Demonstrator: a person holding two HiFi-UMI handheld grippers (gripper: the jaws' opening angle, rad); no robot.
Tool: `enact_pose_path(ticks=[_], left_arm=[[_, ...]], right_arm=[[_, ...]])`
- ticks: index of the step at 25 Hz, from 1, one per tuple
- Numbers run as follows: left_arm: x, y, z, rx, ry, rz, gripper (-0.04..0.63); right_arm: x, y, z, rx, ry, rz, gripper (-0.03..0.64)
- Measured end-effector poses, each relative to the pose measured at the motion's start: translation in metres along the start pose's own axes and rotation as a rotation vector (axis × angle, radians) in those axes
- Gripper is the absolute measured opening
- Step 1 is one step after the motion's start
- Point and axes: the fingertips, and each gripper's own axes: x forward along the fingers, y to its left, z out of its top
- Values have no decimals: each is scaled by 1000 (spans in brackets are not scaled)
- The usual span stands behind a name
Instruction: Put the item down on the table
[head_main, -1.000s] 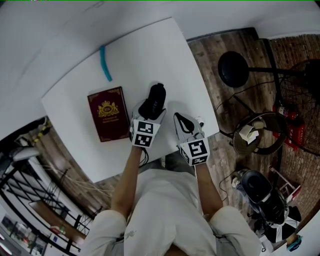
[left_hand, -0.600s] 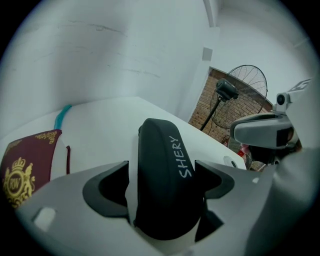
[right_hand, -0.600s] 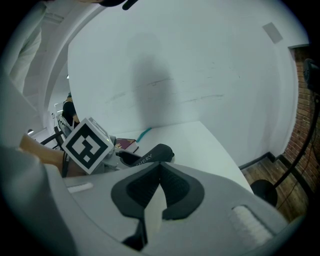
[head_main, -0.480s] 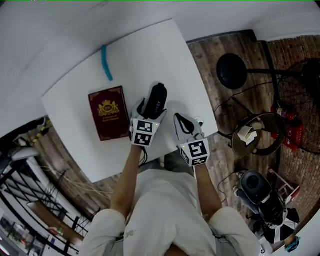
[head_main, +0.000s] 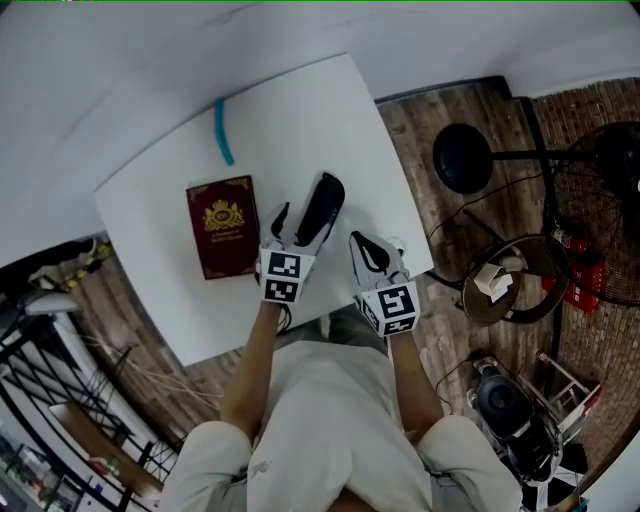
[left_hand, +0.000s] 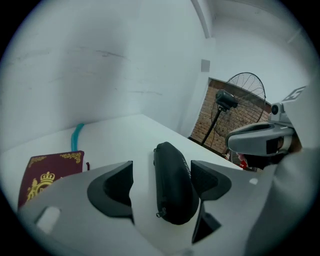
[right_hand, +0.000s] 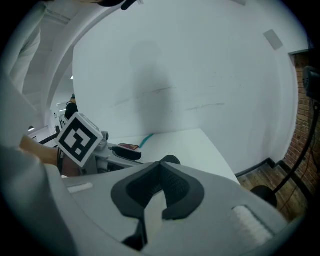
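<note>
A black zip pouch (head_main: 319, 207) lies lengthwise on the white table (head_main: 300, 110). In the left gripper view the pouch (left_hand: 172, 185) sits between my left gripper's (left_hand: 162, 172) two pads. There is a clear gap at the left pad, and neither pad presses on it. Those jaws are closing. In the head view the left gripper (head_main: 300, 226) stands just behind the pouch. My right gripper (head_main: 368, 250) hovers to the right near the table's front edge. Its pads (right_hand: 159, 172) meet with nothing between them.
A dark red booklet with a gold crest (head_main: 222, 226) lies left of the pouch, and a teal strip (head_main: 223, 131) lies further back. Off the table's right edge are a round black stand base (head_main: 465, 160) and a basket (head_main: 505, 280). A standing fan (left_hand: 245, 95) is by the brick wall.
The left gripper's jaws have spread off the pouch, which now rests on the table, and the gripper has drawn back a little toward the person. The right gripper has barely moved.
</note>
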Motion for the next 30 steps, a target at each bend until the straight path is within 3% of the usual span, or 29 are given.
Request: enact_pose_path(ticks=[10, 18, 30], left_arm=[[-59, -13, 28, 54, -140, 39, 209], [-95, -15, 38, 65, -208, 105, 19], [-111, -21, 39, 83, -233, 136, 11]], right_arm=[[-25, 2, 23, -45, -61, 19, 3], [-41, 10, 39, -93, -104, 54, 3], [-52, 15, 44, -129, -120, 103, 3]])
